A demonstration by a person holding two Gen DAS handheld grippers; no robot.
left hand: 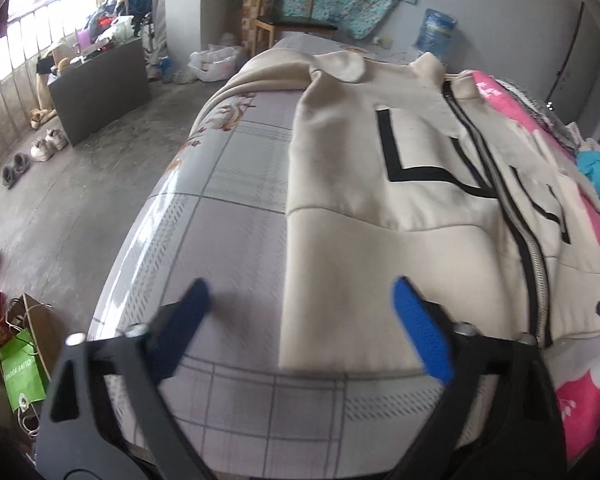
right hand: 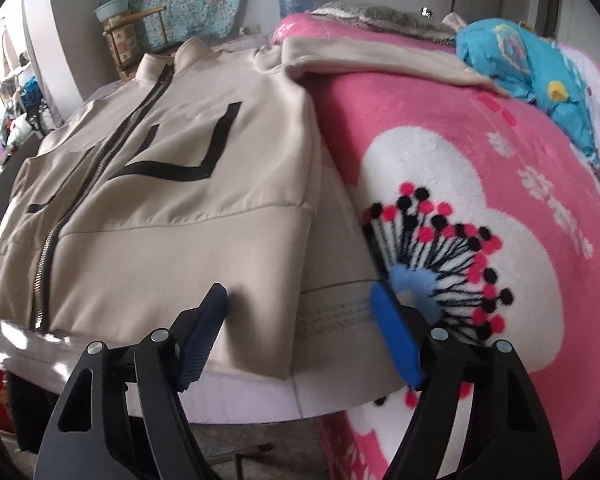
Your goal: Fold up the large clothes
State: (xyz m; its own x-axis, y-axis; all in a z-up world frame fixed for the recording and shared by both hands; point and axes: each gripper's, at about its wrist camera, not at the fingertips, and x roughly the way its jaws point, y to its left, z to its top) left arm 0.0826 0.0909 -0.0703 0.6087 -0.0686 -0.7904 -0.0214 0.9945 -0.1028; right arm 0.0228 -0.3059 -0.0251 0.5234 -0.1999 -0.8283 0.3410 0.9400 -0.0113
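Left gripper (left hand: 300, 296): blue pads (left hand: 420, 332) apart, nothing clamped, straddling near left hem corner of beige zip jacket (left hand: 380, 200). Right gripper (right hand: 300, 300): pads (right hand: 396, 340) apart, gripping nothing, over jacket's opposite hem corner. Jacket lies flat, front up, zip partly closed, collar at far end, on grey checked bedsheet (left hand: 220, 220). One sleeve lies over pink floral blanket (right hand: 500, 160). Blue garment (right hand: 540, 68) further off on blanket.
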